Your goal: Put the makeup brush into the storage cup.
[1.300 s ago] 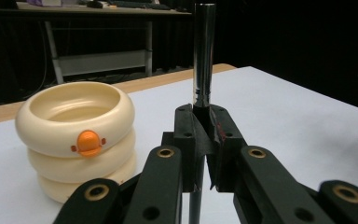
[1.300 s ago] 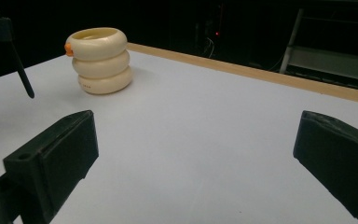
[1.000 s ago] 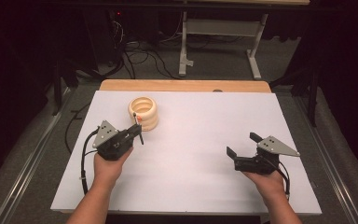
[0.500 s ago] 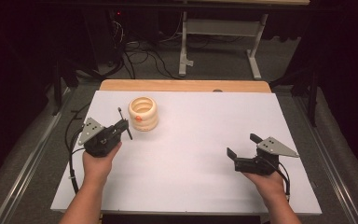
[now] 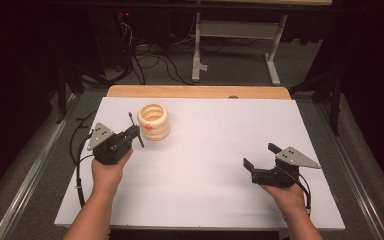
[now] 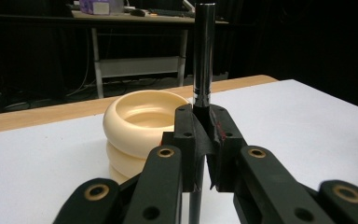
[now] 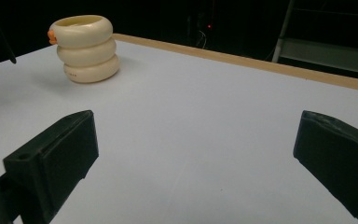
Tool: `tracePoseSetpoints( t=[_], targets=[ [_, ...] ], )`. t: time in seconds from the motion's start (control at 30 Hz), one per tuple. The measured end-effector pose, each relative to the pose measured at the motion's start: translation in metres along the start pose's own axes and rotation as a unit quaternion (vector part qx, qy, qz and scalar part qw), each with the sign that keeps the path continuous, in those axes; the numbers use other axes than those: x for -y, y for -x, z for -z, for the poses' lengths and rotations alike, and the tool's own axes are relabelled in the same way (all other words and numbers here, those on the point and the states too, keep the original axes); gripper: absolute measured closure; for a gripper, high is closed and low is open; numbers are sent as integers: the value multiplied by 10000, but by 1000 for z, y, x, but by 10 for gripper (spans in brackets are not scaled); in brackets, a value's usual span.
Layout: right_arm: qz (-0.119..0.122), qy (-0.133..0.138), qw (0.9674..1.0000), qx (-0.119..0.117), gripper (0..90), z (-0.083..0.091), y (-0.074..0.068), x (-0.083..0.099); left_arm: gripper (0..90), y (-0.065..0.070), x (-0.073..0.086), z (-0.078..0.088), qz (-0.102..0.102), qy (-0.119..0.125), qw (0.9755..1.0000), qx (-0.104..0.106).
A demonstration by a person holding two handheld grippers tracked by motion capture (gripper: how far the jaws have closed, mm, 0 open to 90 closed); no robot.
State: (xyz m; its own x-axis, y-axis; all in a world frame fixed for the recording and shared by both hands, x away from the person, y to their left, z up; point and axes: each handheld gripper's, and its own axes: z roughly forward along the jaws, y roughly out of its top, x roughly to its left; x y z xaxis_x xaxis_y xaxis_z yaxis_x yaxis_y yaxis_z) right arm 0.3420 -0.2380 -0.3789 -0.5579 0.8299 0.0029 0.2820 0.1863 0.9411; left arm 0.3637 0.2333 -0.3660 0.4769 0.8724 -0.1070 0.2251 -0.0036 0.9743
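The right gripper (image 5: 258, 156) is resting low over the near right area of the white rectangular worktop (image 5: 220, 150), held in the person's right hand (image 5: 286, 194). Its jaws are standing spread wide with nothing between them; in the right gripper view the two black jaws are framing bare white surface.

The left gripper (image 5: 136, 134) is sitting over the left side of the worktop, carried by the person's left hand (image 5: 107, 170). Its jaws are pressing together on a slim dark metal rod (image 6: 203, 51), pinching it near its lower part. In the left gripper view the rod is standing upright, rising well above the jaw tips, with a short length showing below them. In the high view the rod (image 5: 135, 129) is appearing as a thin dark bar across the jaw tips.

Just beyond the left gripper, a cream-coloured stack of three rounded plastic rings (image 5: 154, 121) is standing upright on the worktop, with a small orange mark on its side. The rod is sitting just beside the stack, on its near left side, and is not inserted into its hollow centre (image 6: 150, 116). Whether the rod is touching the stack cannot be determined.

The stack is standing well apart from the right gripper, at the far left in the right gripper view (image 7: 85, 47).

Along the far edge, a light wooden strip (image 5: 200, 92) is bordering the worktop.
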Motion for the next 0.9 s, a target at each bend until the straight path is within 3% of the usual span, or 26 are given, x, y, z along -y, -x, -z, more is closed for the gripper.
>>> tracePoseSetpoints(
  t=[0.13, 0.6, 0.9],
  targets=[
    [-4, 8, 10000, -7, 11, 0, 0, 1, 832, -4, -8, -8, 8, -110, 9999, -17],
    [18, 37, 10000, -28, 11, 1, 0, 1, 832, 1, -50, -23, -155, 52, 9999, -52],
    [14, 51, 10000, -17, 12, 2, 0, 1, 832, -1, -59, -37, -176, 85, 9997, -160]
  ],
)
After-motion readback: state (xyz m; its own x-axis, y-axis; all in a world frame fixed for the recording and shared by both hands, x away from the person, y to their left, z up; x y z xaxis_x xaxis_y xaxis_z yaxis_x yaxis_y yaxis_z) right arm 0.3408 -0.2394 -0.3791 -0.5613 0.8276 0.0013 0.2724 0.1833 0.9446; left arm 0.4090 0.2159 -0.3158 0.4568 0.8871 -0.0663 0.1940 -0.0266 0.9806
